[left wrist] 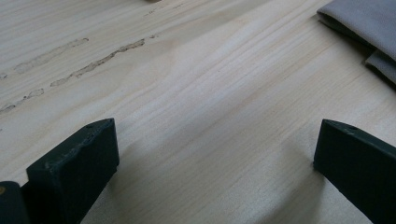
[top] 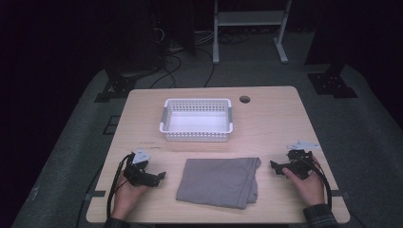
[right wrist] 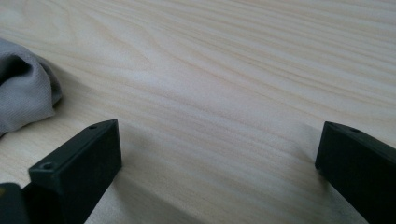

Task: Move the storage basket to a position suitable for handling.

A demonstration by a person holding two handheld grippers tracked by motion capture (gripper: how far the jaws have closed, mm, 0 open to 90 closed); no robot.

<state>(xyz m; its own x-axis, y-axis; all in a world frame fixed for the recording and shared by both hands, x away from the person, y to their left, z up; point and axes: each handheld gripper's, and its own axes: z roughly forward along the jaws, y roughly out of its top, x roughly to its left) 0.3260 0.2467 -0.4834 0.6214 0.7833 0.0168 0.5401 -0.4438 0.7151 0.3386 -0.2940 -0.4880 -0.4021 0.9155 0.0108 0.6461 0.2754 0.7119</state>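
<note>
Folded grey cloth (top: 219, 182) at table (top: 275, 118) centre, left gripper (top: 160, 176) at its nine o'clock, right gripper (top: 274, 166) at three, both wide open and empty. White basket (top: 196, 134) at twelve, seen from above. Up close in left gripper view: scuffed wood, cloth edge at two o'clock.
</note>
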